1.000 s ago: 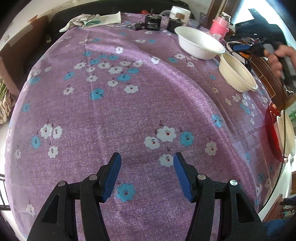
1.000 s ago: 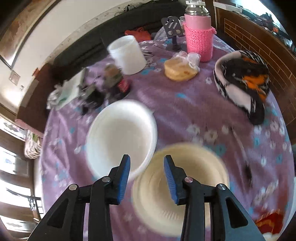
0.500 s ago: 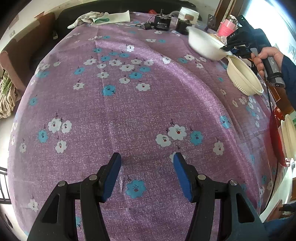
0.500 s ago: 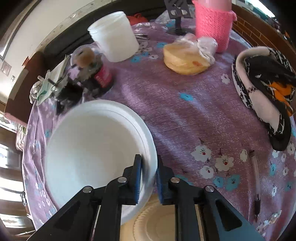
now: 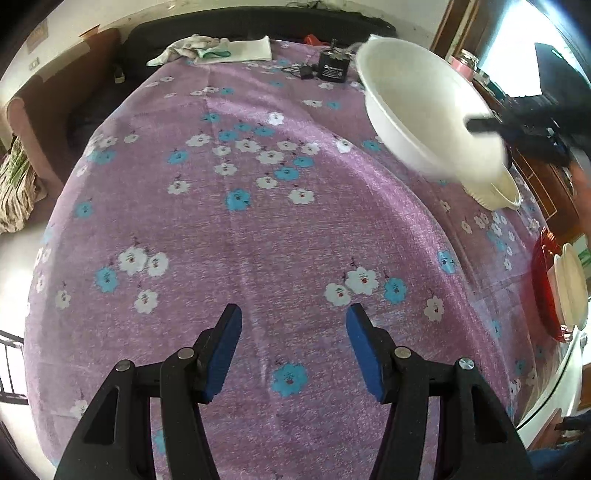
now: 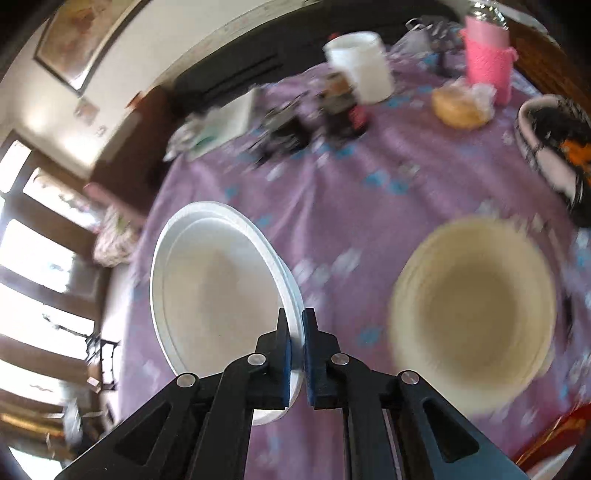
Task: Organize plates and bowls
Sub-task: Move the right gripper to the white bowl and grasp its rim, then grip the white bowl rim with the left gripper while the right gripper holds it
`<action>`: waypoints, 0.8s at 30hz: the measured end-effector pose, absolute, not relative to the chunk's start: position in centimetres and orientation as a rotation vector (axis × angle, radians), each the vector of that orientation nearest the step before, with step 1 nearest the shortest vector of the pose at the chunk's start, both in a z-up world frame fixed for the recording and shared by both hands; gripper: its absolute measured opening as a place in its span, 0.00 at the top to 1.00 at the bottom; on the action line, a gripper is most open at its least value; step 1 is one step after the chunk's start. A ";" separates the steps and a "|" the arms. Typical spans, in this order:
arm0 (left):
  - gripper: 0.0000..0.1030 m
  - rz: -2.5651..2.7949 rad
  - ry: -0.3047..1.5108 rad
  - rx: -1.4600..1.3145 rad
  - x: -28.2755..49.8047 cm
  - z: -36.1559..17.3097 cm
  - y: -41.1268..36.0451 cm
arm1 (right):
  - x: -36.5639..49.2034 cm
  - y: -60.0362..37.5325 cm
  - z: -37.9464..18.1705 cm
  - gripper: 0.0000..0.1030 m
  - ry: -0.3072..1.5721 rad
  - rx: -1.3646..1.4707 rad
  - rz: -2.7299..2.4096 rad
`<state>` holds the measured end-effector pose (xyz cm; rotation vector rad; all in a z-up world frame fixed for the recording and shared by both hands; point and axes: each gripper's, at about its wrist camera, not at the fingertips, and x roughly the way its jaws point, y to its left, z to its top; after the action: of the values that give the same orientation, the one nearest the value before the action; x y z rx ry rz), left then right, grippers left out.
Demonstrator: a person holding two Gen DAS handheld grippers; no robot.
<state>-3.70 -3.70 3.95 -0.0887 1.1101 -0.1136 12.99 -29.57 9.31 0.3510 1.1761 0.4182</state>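
Currently right tool (image 6: 296,347) clamped on thin rim of white bowl (image 6: 218,291), airborne over table (image 5: 258,229); could pivot/slip w/ fast swing, clip cream bowl (image 6: 472,314). Left tool (image 5: 293,349) agape, empty.

Round white foam bowl (image 6: 218,291) tilted, lifted off the cloth; ribbed cream bowl (image 6: 474,302) upright on it; well apart.

Your bench (image 5: 258,229) wears a purple flowered cloth. Behind it you see a dark sofa (image 5: 258,26) against a pale wall (image 6: 122,74) with a framed picture (image 6: 77,40); bright windows (image 6: 33,266) glare at one side.
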 end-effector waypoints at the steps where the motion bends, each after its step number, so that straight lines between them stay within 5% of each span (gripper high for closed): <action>1: 0.44 -0.110 1.108 -0.094 -3.9 4.0 -3.4 | 11.7 -29.2 9.3 0.93 1.186 0.356 0.440; 12: 0.43 -0.044 1.073 -0.143 -6.6 5.4 -0.5 | 0.7 -26.1 4.8 0.93 1.390 0.300 0.552; 19: 0.43 -0.071 1.039 -0.120 -7.2 7.0 -1.3 | -0.5 -25.6 4.6 0.90 1.343 0.197 0.501; 24: 0.44 -0.107 1.031 -0.100 -7.4 7.6 -2.2 | -1.4 -27.0 5.9 0.66 1.287 0.204 0.455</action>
<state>-7.37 -2.24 7.59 -0.0998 1.0314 -0.1073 -1.40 -27.00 5.89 0.2040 1.2873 0.4545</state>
